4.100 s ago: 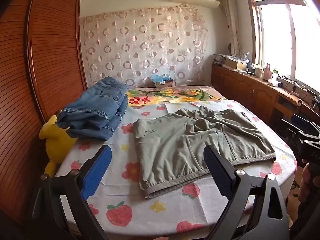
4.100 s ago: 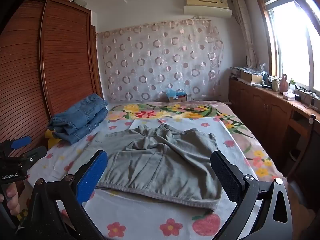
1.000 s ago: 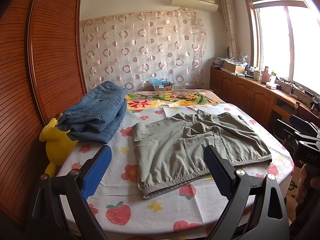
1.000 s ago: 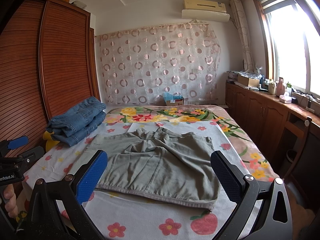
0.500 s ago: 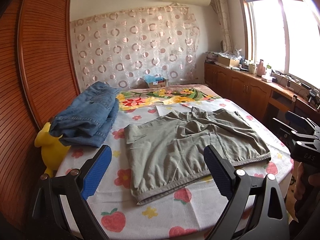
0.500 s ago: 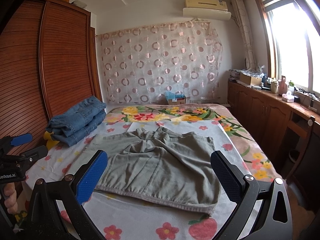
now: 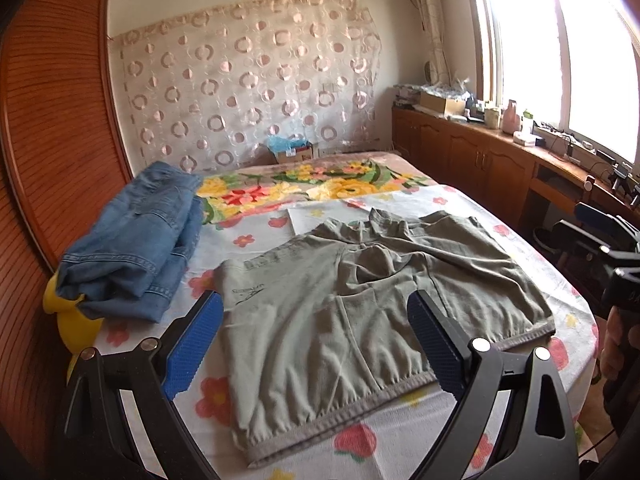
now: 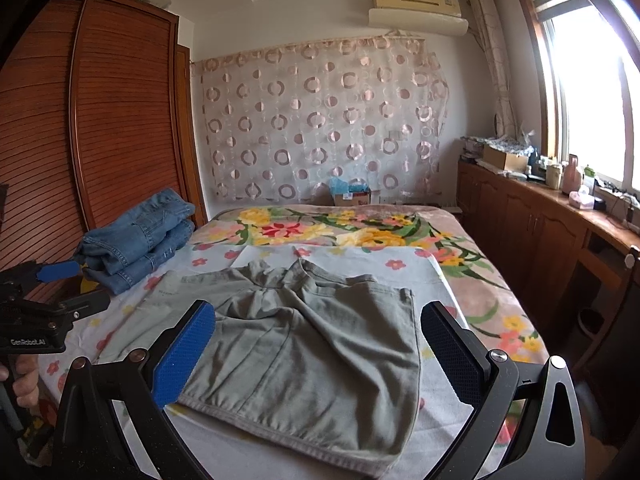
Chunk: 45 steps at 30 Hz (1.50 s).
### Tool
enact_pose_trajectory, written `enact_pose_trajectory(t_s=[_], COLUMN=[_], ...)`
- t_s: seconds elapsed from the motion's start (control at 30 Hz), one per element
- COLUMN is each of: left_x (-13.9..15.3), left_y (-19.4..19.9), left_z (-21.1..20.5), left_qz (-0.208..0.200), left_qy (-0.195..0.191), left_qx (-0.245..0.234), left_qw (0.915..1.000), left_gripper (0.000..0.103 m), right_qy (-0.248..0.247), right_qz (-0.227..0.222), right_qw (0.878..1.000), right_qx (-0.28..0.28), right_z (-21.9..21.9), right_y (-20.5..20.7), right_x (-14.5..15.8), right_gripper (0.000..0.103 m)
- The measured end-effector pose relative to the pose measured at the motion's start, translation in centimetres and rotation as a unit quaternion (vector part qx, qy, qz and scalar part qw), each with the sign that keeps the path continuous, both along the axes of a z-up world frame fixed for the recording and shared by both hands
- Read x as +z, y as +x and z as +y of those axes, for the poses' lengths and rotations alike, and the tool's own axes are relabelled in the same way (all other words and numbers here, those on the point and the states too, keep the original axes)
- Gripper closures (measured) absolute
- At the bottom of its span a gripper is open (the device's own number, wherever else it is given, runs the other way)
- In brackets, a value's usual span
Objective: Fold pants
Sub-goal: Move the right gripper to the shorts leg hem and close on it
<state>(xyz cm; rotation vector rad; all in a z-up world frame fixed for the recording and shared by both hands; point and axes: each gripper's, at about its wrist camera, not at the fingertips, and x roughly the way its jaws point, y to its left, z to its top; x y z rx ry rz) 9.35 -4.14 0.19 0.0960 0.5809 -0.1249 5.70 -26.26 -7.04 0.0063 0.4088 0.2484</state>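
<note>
The grey-green pants (image 7: 360, 312) lie spread flat in the middle of the bed (image 8: 472, 264), waistband nearest me and the short legs reaching away toward the floral blanket (image 7: 304, 188); the fabric is rumpled around the crotch, and a small printed logo shows near the left edge. They rest on a white sheet with strawberries and flowers (image 7: 352, 440). My left hand-held gripper (image 7: 316, 344) hangs above the near left part of the pants with its blue-padded fingers (image 7: 192, 344) spread wide, holding nothing. My right hand-held gripper (image 8: 316, 352) is above the near right part, its fingers (image 8: 184, 356) likewise spread apart and empty. In the right wrist view I can see my left hand (image 8: 24, 380) wrapped around the other tool's handle at the left edge. To the left of the pants, well apart from them, sits a folded stack of blue jeans (image 7: 132, 252), with a yellow plush toy (image 7: 76, 324) just beside it at the bed's edge. Behind that stands a wooden slatted wardrobe (image 8: 100, 120). A circle-patterned curtain (image 8: 320, 120) covers the far wall, and a cardboard box (image 8: 352, 196) sits at the head of the bed.
</note>
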Motion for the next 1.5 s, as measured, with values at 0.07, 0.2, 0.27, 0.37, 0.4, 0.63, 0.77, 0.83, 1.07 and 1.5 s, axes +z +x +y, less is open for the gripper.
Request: enact_pose_trajectory(t_s=[0.07, 0.2, 0.27, 0.37, 0.4, 0.63, 0.77, 0.83, 1.07, 1.5], left_x=[-0.4, -1.2, -1.6, -2.3, -2.5, -4.1, -5.0, -5.6, -7.1, -9.4], left_y=[1.2, 3.4, 4.5, 5.8, 6.1, 8.7, 10.1, 10.7, 12.3, 12.7], left_z=[-0.2, -0.7, -1.1, -1.9, -2.1, -3.3, -4.0, -4.3, -4.7, -5.3], left_qz=[0.009, 0.026, 0.035, 0.048, 0.051, 0.081, 0.101, 0.115, 0.142, 0.176], left_qy=[0.0, -0.002, -0.003, -0.004, -0.002, 0.002, 0.007, 0.0, 0.002, 0.016], left_qx=[-0.005, -0.017, -0.027, -0.045, -0.047, -0.068, -0.083, -0.094, -0.103, -0.107], left_qw=[0.9999, 0.9995, 0.999, 0.9978, 0.9976, 0.9943, 0.9914, 0.989, 0.9845, 0.9785], left_gripper=[0.009, 0.009, 0.009, 0.009, 0.009, 0.009, 0.009, 0.009, 0.009, 0.009], right_qy=[0.002, -0.012, -0.019, -0.032, -0.035, -0.051, -0.056, -0.057, -0.065, -0.073], right_qz=[0.011, 0.026, 0.03, 0.043, 0.047, 0.098, 0.136, 0.151, 0.2, 0.234], right_qw=[1.0, 1.0, 0.999, 0.998, 0.998, 0.994, 0.989, 0.987, 0.977, 0.969], right_qx=[-0.002, -0.006, -0.012, -0.016, -0.015, -0.003, 0.01, 0.016, 0.026, 0.029], right_z=[-0.7, -1.6, -2.0, -2.3, -2.3, -2.6, -3.1, -3.3, -3.7, -3.3], right_y=[0.9, 2.5, 3.5, 4.9, 5.3, 9.1, 11.7, 12.9, 16.2, 19.3], right_x=[0.0, 0.2, 0.3, 0.4, 0.5, 0.6, 1.0, 1.0, 1.0, 2.0], right_gripper=[0.001, 0.001, 0.002, 0.006, 0.01, 0.047, 0.06, 0.064, 0.068, 0.076])
